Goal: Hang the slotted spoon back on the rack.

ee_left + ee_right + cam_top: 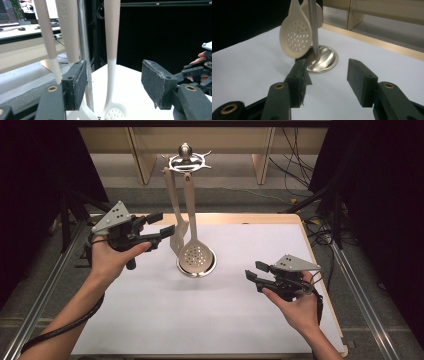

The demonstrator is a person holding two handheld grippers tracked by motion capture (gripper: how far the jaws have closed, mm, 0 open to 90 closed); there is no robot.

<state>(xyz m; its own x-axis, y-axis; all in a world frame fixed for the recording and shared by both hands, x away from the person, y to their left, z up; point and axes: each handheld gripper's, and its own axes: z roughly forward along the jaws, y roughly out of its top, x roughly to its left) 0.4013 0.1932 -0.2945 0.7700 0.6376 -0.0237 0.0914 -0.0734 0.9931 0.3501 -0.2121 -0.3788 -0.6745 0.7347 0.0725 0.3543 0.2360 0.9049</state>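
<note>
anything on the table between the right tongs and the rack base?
Nothing. In the right gripper view, bare white table runs from the open right tongs to the rack's round metal base. High view agrees.

Slotted turner [178,237] blade half hidden (behind skimmer [195,254]).

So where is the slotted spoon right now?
In the high view, the slotted spoon hangs from the utensil stand at table centre, beside the spatula, near the left gripper.

Beige skimmer [196,254] w/ hole pattern, chrome stand [186,161], white table [150,310].
</note>
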